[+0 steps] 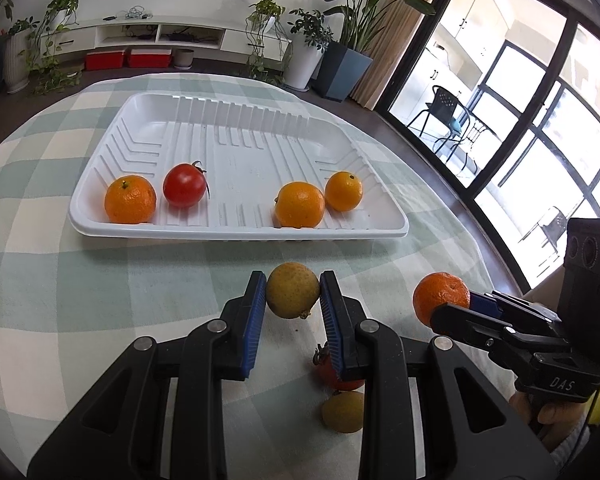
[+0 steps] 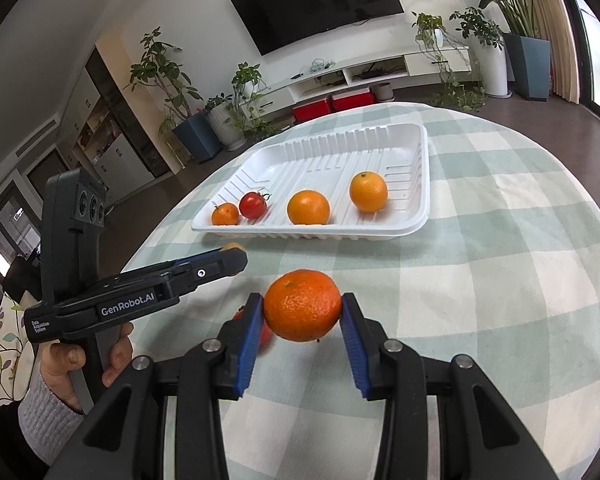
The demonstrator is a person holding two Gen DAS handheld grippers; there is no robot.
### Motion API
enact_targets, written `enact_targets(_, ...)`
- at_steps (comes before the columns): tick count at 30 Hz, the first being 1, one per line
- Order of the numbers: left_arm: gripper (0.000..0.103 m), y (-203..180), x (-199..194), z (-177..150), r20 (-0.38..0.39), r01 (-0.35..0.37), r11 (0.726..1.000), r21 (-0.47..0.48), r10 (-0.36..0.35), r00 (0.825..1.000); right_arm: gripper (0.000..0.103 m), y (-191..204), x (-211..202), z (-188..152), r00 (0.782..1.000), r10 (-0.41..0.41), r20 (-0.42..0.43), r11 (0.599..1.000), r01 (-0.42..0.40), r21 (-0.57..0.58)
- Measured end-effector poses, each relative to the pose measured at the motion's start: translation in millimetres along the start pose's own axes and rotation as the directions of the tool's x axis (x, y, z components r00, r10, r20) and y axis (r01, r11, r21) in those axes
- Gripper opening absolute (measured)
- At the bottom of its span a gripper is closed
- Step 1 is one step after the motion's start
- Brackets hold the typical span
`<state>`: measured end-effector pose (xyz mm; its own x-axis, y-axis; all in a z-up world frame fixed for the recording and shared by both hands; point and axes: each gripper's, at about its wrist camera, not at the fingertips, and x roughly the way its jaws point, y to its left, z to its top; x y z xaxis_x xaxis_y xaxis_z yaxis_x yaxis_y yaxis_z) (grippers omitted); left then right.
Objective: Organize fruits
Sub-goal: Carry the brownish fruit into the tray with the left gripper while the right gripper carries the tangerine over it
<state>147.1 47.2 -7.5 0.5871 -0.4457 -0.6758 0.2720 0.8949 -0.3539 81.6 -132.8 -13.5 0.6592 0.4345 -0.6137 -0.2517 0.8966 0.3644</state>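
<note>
While my left gripper (image 1: 293, 298) clamps a yellow-green round citrus (image 1: 292, 295) and my right gripper (image 2: 302, 307) a bright orange mandarin (image 2: 302, 305), both aloft, either could roll out (round skins). Two fruits wait on the checked tablecloth (image 1: 80, 300); beyond, the white ribbed plastic tray (image 1: 240, 230) holds three oranges, one red tomato (image 1: 184, 185).

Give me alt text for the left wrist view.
The left hand-held gripper holds a yellowish fruit above a checked tablecloth. Beyond, a white tray holds three oranges and a tomato.
</note>
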Motion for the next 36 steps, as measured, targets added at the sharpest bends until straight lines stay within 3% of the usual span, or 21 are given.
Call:
enact_targets(18,0.025,9,-5,27,0.052,-0.024,1.0,-0.018,0.024,0.998,0.042,1,22,54,0.999,-0.016,0.044,0.998,0.019,-0.064)
enact_targets(36,0.025,5,14,48,0.041,-0.034,0.999,-0.002,0.034,0.999,0.042,-2,44,85,0.998,-0.027,0.048,0.994,0.032,-0.1)
